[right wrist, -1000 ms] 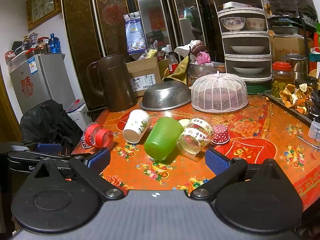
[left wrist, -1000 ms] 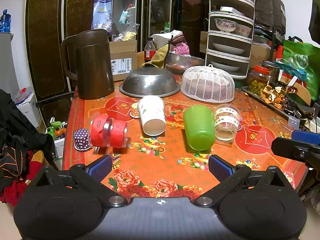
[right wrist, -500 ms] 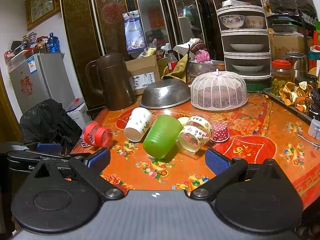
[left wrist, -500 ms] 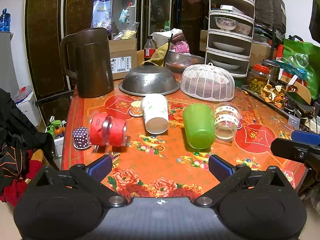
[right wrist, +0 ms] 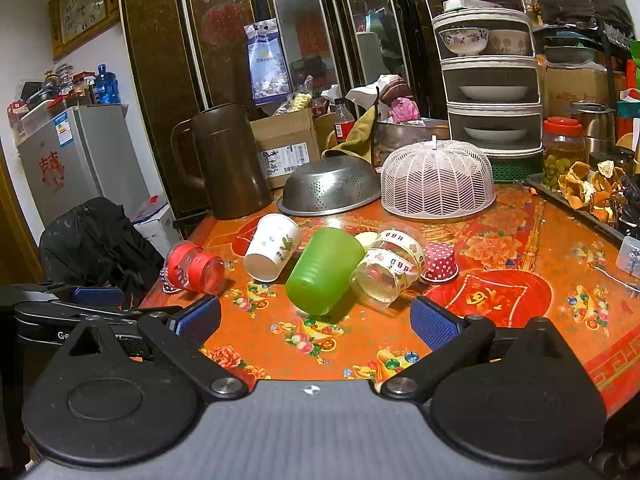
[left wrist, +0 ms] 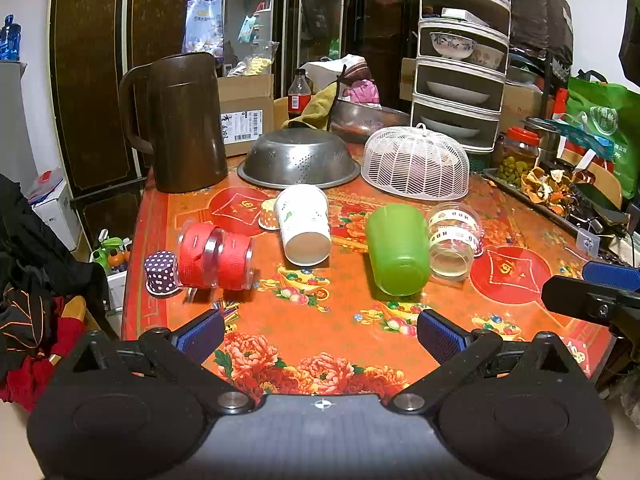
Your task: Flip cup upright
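Several cups lie on their sides on the orange flowered table [left wrist: 344, 320]: a green plastic cup [left wrist: 398, 250] [right wrist: 324, 272], a white paper cup [left wrist: 304, 224] [right wrist: 272, 246], a clear cup with a lettered band [left wrist: 452, 240] [right wrist: 388, 266] and a red clear cup [left wrist: 214, 256] [right wrist: 196, 268]. My left gripper [left wrist: 320, 332] is open and empty, short of the cups. My right gripper [right wrist: 316, 322] is open and empty, just short of the green cup. The right gripper's finger shows at the left wrist view's right edge [left wrist: 592, 300].
A brown jug [left wrist: 184, 124], an upturned metal colander [left wrist: 300, 158] and a white mesh food cover [left wrist: 416, 164] stand behind the cups. Small dotted paper cups [left wrist: 160, 272] [right wrist: 440, 262] sit by them. A tray of peels [left wrist: 548, 188] lines the right edge.
Both grippers have drifted slightly nearer the cups. The cups lie as before.
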`<state>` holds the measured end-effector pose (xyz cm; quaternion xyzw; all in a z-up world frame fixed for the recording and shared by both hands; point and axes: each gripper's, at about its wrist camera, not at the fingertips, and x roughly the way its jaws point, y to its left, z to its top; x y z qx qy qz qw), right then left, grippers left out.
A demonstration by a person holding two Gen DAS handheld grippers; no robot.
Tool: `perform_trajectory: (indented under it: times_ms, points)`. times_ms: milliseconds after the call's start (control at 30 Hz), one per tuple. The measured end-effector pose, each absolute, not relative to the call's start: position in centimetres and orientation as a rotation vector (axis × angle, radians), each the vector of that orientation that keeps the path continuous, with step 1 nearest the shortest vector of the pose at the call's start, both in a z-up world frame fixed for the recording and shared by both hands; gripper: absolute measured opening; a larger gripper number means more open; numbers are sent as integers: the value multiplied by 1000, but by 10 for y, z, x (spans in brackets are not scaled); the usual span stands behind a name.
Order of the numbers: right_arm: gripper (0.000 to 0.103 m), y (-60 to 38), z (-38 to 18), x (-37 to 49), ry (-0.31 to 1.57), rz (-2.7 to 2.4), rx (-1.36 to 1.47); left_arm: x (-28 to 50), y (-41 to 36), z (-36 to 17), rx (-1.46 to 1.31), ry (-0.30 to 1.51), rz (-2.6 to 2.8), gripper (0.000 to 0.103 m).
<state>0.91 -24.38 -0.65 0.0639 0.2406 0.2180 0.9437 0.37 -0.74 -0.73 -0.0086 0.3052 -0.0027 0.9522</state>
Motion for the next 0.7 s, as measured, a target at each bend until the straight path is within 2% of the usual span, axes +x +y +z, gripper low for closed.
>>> perform_trajectory:
  times_ms: [700]
  points:
    - [102,-245,-8,8,494,446,137,5,-9,-8,-20,633,-7,103]
